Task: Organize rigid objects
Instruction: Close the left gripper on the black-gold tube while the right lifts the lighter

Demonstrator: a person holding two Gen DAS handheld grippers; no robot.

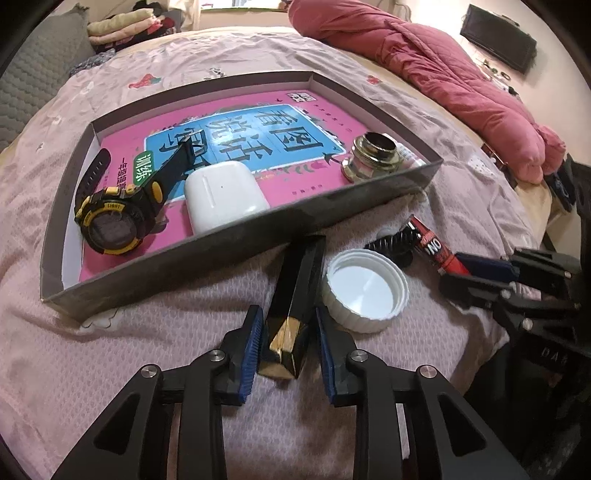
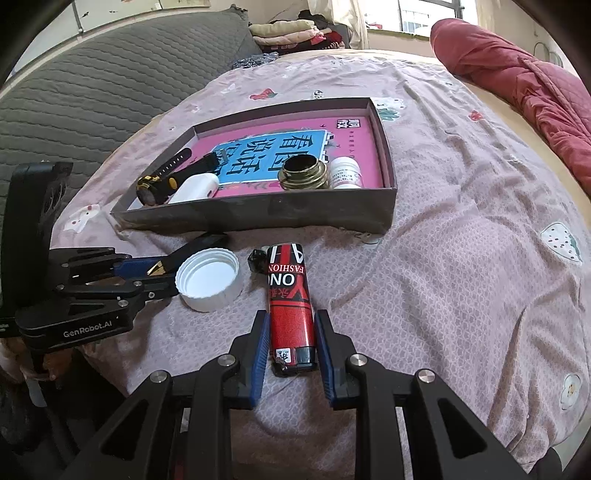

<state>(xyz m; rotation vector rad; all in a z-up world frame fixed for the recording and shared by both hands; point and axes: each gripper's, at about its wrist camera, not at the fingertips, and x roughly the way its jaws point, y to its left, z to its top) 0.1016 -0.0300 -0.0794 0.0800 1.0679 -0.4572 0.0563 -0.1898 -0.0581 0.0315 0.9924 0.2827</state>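
A grey shallow box on the bed holds a pink book, a black-yellow watch, a white earbud case, a brass fitting and a small white bottle. My left gripper is open, its pads on either side of a black-and-gold bar lying on the bedspread. My right gripper is open around a red lighter, with small gaps at both sides. A white cap and a small black piece lie between them.
The pink patterned bedspread covers the bed. A red quilt lies at the far right, a grey padded headboard at the left, folded clothes at the back.
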